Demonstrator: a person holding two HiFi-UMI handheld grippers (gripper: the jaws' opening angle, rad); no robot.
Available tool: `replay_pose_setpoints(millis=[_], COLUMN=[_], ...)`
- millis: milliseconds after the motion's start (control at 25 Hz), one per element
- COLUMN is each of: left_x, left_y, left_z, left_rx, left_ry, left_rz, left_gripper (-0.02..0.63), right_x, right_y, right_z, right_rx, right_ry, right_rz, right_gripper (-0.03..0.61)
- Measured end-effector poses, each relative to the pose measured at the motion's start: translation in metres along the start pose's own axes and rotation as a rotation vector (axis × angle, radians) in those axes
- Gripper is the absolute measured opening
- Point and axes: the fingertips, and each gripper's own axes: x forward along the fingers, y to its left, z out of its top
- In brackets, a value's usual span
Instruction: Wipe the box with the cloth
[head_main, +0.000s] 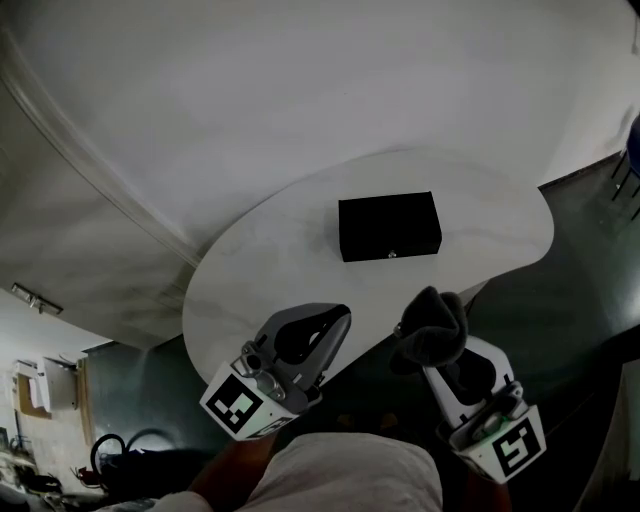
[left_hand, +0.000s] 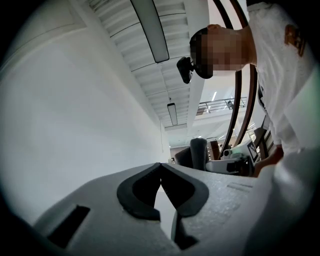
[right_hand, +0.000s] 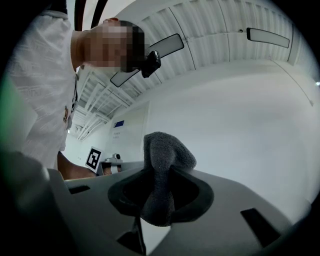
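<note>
A black box (head_main: 390, 226) with a small metal clasp on its front lies on the white oval table (head_main: 270, 260). My right gripper (head_main: 432, 336) is shut on a dark grey cloth (head_main: 432, 326), held off the table's near edge, below and right of the box. In the right gripper view the cloth (right_hand: 162, 170) bunches up between the jaws and hangs down behind them. My left gripper (head_main: 335, 318) is shut and holds nothing, over the table's near edge, below and left of the box. In the left gripper view its fingertips (left_hand: 160, 166) meet.
Dark floor (head_main: 560, 330) surrounds the table on the right and below. A white wall (head_main: 300, 90) stands behind the table. The person's white sleeve (head_main: 350, 475) fills the bottom of the head view. Clutter (head_main: 40, 400) sits at the far left.
</note>
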Motion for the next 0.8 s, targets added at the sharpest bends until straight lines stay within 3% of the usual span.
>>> replay_pose_setpoints(millis=[440,800], left_x=[0.033,0.033], left_y=[-0.004,0.029], left_z=[-0.011,-0.012], left_rx=[0.017,0.031], left_ry=[0.030,0.023], left_rz=[0.023,0.030], left_gripper=[0.015,0.015], right_x=[-0.020,0.008], right_y=[-0.033,-0.040], right_z=[-0.008,-0.014], right_rx=[0.030,0.028], right_ry=[-0.005,0.008], right_rz=[0.005,0.011], right_gripper=[0.089,0.089])
